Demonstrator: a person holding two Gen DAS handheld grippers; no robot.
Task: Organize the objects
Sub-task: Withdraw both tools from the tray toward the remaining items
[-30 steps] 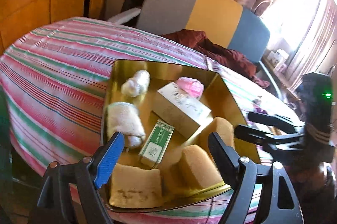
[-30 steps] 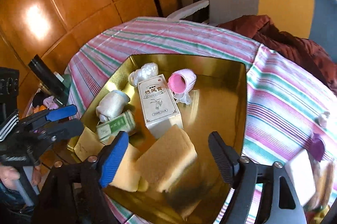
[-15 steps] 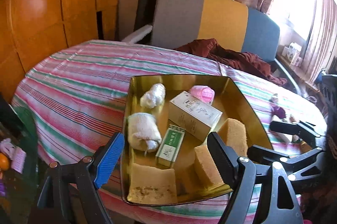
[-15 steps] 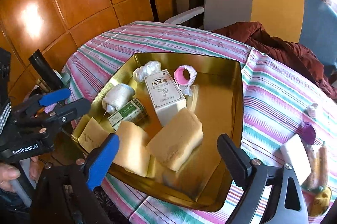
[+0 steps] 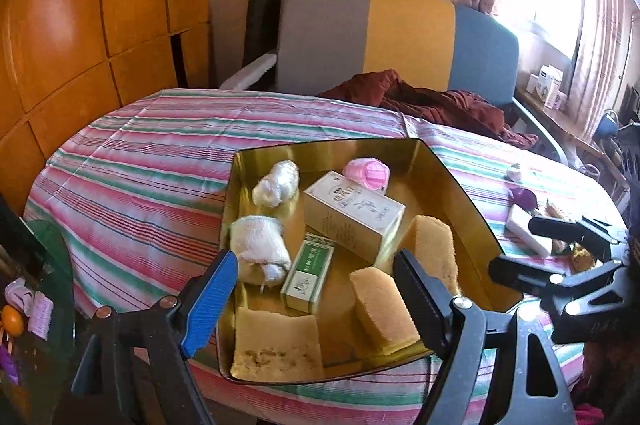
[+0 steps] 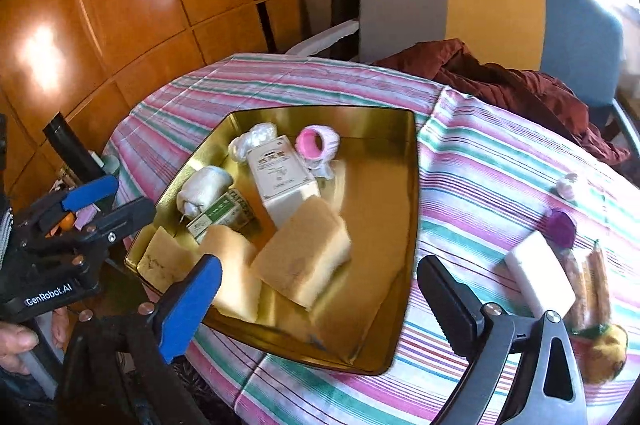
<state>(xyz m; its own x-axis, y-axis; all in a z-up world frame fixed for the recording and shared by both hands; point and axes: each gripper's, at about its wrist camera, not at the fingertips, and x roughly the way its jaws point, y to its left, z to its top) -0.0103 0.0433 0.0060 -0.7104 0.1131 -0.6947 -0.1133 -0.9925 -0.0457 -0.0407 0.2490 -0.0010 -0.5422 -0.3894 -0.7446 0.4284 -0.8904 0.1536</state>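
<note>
A gold tray [image 5: 320,145] [image 6: 320,111] on the striped tablecloth holds a white box [image 5: 352,213], a pink tape roll [image 5: 368,175], a rolled towel [image 5: 260,245], a green box [image 5: 308,273], a white wad [image 5: 278,181] and three yellow sponges. The biggest sponge [image 6: 304,257] lies tilted in the tray's middle. My right gripper [image 6: 318,265] hangs above the tray's near edge; its jaws are opening and grip nothing. My left gripper [image 5: 316,265] stands open and empty over the tray's near left corner. Each gripper shows at the edge of the other's view.
Right of the tray lie a white block [image 6: 540,273], a purple cap [image 6: 560,225], a small white object [image 6: 568,185], some sticks [image 6: 596,281] and a yellow fuzzy thing [image 6: 604,353]. A dark red garment [image 6: 500,77] spills off the far chair. A wooden wall stands at left.
Both grippers have drawn back from the tray. The right jaws have spread wider, and the big sponge that sat between them now lies free in the tray.
</note>
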